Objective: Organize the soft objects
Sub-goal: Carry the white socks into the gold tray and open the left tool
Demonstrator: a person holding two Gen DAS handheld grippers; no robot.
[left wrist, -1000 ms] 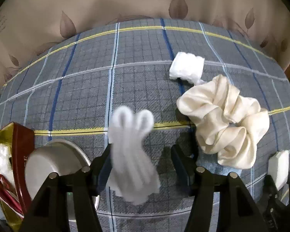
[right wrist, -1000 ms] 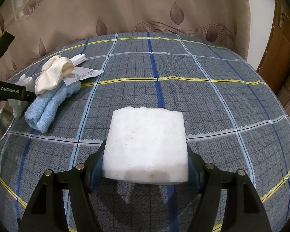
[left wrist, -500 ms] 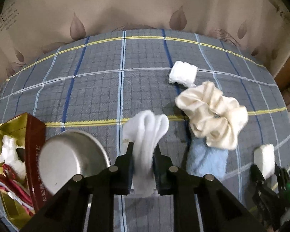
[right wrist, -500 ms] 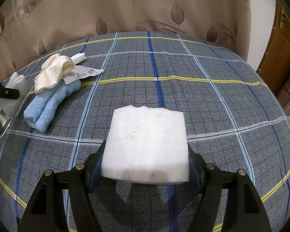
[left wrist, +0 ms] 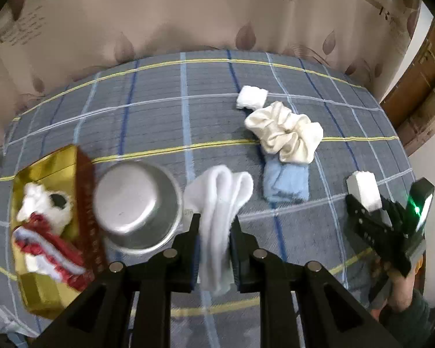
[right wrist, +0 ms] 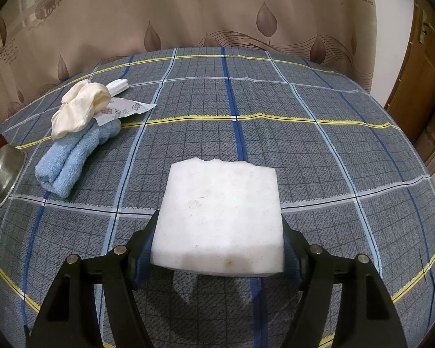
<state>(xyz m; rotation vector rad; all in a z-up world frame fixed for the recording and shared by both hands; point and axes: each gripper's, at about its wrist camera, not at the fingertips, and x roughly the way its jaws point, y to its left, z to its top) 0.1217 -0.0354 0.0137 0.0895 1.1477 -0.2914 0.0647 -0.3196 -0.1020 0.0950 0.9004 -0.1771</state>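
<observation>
My left gripper is shut on a folded white sock, held up above the plaid cloth. Just left of it an upturned steel bowl sits beside a gold tin holding white and red soft things. A cream scrunchie lies over a folded blue towel, with a small white pad beyond. My right gripper is shut on a white sponge block above the cloth; the same right gripper shows at the right of the left wrist view.
A printed paper wrapper lies under the scrunchie by the blue towel. The steel bowl peeks in at the left edge. A beige leaf-print curtain backs the table and a wooden door stands at right.
My left gripper closed on the white sock, lifted it off the cloth and drew back, bringing more of the bowl and gold tin into view. The right gripper and sponge stayed still.
</observation>
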